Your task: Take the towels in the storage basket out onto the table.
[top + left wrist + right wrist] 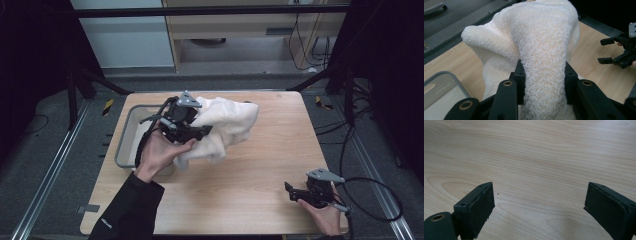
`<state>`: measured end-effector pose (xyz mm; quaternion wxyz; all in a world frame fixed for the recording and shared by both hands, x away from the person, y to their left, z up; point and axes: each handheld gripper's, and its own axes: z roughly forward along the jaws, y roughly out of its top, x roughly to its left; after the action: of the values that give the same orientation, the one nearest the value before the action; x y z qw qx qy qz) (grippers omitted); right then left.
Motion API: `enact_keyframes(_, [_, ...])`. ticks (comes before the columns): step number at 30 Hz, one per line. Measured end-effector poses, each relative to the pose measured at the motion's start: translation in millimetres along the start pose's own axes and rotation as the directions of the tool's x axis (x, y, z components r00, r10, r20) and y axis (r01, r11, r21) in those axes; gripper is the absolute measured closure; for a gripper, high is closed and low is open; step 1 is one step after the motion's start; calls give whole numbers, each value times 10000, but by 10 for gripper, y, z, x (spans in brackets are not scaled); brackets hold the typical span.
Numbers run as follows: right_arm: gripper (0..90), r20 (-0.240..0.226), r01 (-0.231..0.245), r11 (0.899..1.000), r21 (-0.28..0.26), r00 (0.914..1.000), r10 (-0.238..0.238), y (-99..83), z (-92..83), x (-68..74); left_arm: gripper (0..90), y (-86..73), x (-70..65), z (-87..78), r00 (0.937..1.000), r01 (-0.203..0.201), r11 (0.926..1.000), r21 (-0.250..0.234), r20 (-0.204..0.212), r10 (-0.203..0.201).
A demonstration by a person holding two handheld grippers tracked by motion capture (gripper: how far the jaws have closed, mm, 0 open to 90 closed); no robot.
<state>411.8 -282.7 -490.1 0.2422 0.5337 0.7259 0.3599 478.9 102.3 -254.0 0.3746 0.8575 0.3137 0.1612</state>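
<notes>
Two tongs are in use. Left gripper (199,131): jaws clamped on a thick fold of the towel (225,127); in the left gripper view the fold (544,75) fills the gap between the jaws and bulges above them. Right gripper (291,191): jaws spread wide with nothing between them, held low over bare table (529,152), well apart from the towel on its near right side.

Towel location: bunched and partly lifted, its lower edge draping onto the table (250,200) just right of the grey bin (125,135). The bin stands at the table's left edge; the left hand (160,152) is over its right rim.

Handling, as judged: the towel is soft, light terry cloth with no stiffness. It will sag from any grip point and will not slip readily from the pads. A pinch on a single fold holds the bunch but does not spread it. To open it flat, take a free edge or corner with the right gripper.

Orientation: the bunch has no clean long axis. Its bulk runs from the left gripper away toward the table's far right, with a peak at that end.
</notes>
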Motion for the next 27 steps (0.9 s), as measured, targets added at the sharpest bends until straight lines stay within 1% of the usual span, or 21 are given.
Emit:
enact_keyframes(6, [89, 27, 81, 10000, -12, 10000, -81, 0, 0, -4, 656, -15, -63, 154, 9998, -143, 9997, 179, 138, 140])
enact_keyframes(7, [89, 22, 85, 10000, -31, 10000, -85, -1, 1, -4, 656, -15, -63, 154, 9998, -143, 9997, 179, 138, 140])
enact_keyframes(8, [89, 26, 82, 10000, -28, 10000, -82, 0, 0, -5, 655, -28, -87, 213, 9996, -165, 9996, 245, 229, 159])
enact_keyframes(10, [89, 27, 57, 10000, -23, 10000, -57, -1, 0, -3, 656, -34, -98, 241, 9996, -140, 9996, 261, 262, 133])
enact_keyframes(12, [89, 38, 96, 10000, -23, 9999, -96, -1, 2, -5, 656, -49, -136, 319, 9993, -136, 9994, 311, 363, 125])
enact_keyframes(13, [89, 38, 96, 10000, -23, 9999, -96, -1, 2, -5, 656, -49, -136, 319, 9993, -136, 9994, 311, 363, 125])
enact_keyframes(14, [89, 41, 93, 10000, -22, 9999, -93, -1, 0, -3, 656, -55, -154, 363, 9988, -176, 9991, 390, 464, 157])
enact_keyframes(18, [89, 41, 84, 10000, -31, 10000, -83, -1, -1, -4, 655, -69, -201, 458, 9975, -312, 9982, 515, 643, 278])
enact_keyframes(23, [89, 43, 73, 10000, -38, 10000, -73, -1, -3, -4, 655, -92, -243, 565, 9969, -402, 9970, 662, 703, 355])
enact_keyframes(24, [89, 43, 73, 10000, -38, 10000, -73, -1, -3, -4, 655, -92, -243, 565, 9969, -402, 9970, 662, 703, 355])
enact_keyframes(27, [89, 30, 70, 10000, -3, 10000, -70, -1, 0, -1, 655, -129, -268, 662, 9966, -390, 9962, 784, 753, 331])
